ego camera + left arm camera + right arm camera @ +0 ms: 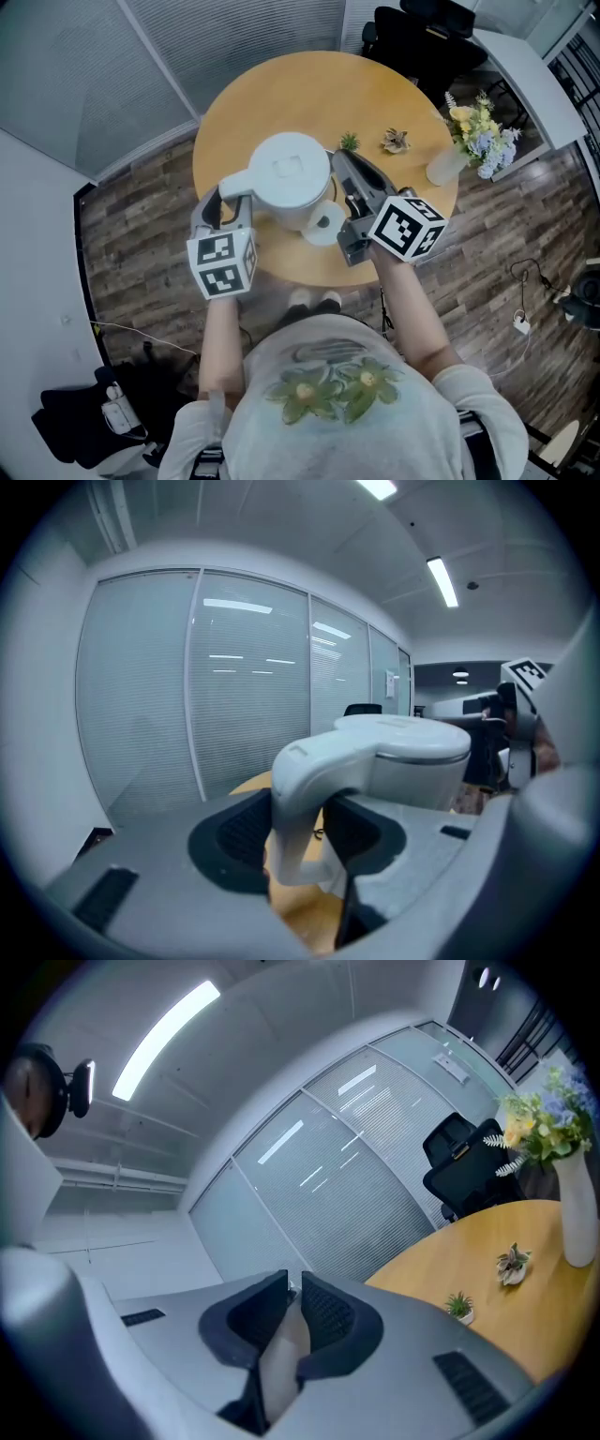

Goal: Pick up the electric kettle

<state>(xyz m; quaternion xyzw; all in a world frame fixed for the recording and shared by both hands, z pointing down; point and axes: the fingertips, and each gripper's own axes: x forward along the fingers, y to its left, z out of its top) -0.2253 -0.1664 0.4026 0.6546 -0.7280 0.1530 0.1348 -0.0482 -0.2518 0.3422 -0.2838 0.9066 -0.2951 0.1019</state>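
The white electric kettle hangs over the near side of the round wooden table. My left gripper is shut on its curved handle, which fills the gap between the dark pads. The kettle body is just beyond the jaws. My right gripper lies along the kettle's right side, nearly closed. A thin pale piece is pinched between its pads; it looks like the edge of the white round base beside the kettle's bottom.
On the far right of the table stand a tiny potted plant, a small ornament and a white vase of flowers. A black chair stands behind the table. Cables and a dark bag lie on the wood floor.
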